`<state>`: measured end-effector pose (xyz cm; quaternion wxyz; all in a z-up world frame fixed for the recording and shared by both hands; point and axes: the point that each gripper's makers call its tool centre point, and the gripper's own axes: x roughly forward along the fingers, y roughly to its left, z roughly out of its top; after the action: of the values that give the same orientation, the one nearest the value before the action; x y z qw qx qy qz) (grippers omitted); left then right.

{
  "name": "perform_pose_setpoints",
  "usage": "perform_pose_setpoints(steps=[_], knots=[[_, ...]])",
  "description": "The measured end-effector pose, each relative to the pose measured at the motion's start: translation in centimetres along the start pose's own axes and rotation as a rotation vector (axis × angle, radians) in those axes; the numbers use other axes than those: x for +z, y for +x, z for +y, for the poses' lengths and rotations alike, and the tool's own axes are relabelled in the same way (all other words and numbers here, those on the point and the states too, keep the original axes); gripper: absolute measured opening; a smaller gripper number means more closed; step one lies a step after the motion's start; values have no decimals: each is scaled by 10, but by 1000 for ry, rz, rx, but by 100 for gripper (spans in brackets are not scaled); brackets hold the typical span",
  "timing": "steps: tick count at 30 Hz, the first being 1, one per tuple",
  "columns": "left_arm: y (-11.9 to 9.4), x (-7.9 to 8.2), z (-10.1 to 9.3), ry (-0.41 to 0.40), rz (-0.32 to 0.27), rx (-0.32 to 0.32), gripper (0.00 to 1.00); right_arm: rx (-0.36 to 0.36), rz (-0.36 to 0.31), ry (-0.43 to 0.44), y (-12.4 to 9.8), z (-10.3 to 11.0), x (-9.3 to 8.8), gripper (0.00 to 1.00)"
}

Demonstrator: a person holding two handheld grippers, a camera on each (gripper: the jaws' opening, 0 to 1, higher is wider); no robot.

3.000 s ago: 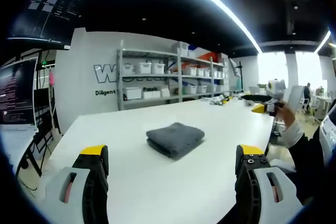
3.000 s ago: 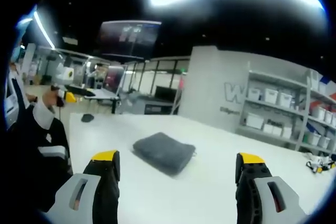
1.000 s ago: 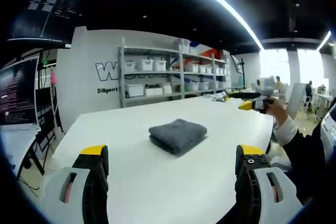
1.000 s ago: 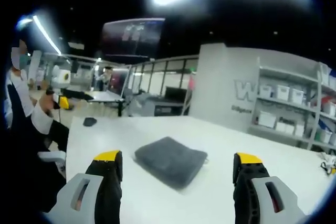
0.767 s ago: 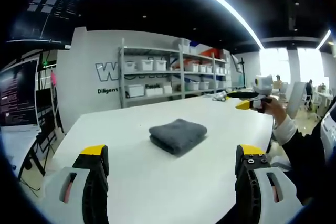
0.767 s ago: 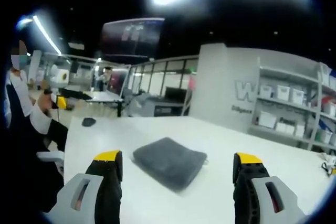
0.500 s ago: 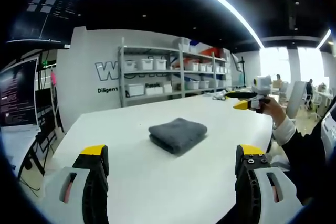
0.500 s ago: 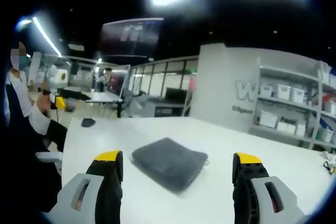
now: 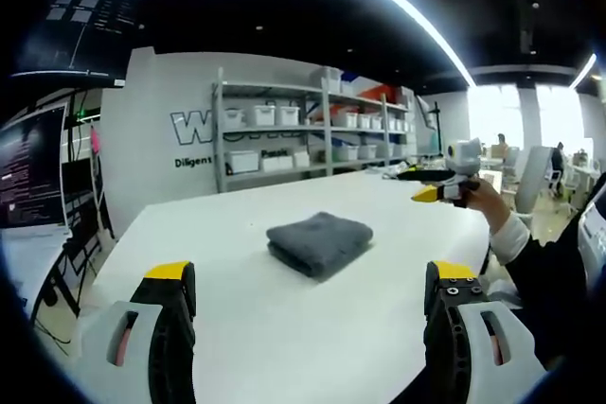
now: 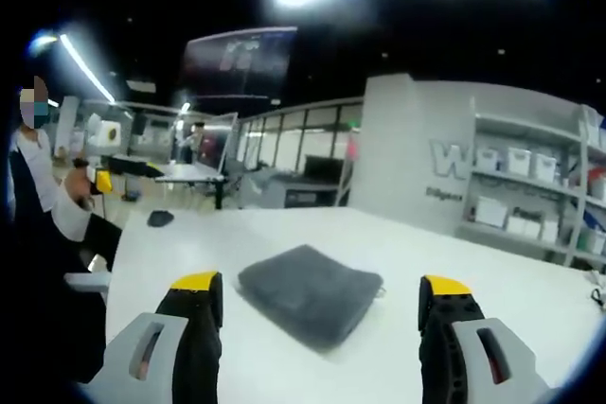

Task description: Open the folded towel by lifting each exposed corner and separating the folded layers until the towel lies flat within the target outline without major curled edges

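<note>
Tongs first: the left tongs (image 9: 308, 302) stand wide apart with nothing between their yellow-tipped jaws, held low over the near edge of the white tabletop (image 9: 284, 328). The right tongs (image 10: 320, 314) are likewise spread wide and empty, also hanging short of the cloth. In the left gripper view the right tongs show again at the far right, raised above the tabletop in the person's hand (image 9: 473, 198).

Ahead of both pairs, near the middle of the tabletop, lies the grey towel (image 9: 318, 244), folded into a thick, roughly square pad; in the right gripper view the grey towel (image 10: 310, 294) shows stacked layers along its near edge and a small tag or loop poking out at its right corner. Neither pair touches it. I can make out no target outline on the surface.

Judging by its plush look, the towel should be soft, light and floppy, with no risk of breakage but a tendency to drag and bunch. The best hold seems a top-layer corner at the open edge, pinched shallowly so only one layer comes up.

Beyond the tabletop stand shelves (image 9: 303, 144) with white bins.
</note>
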<state>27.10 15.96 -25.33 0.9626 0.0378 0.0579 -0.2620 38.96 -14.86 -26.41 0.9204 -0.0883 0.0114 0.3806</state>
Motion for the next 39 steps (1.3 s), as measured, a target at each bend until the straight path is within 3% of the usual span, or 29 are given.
perform_pose_setpoints(steps=[11, 28, 39], knots=[[-3, 0, 2, -3, -5, 3, 100, 19, -45, 3, 13, 2, -5, 82], [-7, 1, 7, -2, -31, 12, 97, -1, -38, -112, 35, 3, -27, 83], [-9, -2, 9, 3, -16, 13, 98, 16, -13, -65, 43, 1, -45, 78]])
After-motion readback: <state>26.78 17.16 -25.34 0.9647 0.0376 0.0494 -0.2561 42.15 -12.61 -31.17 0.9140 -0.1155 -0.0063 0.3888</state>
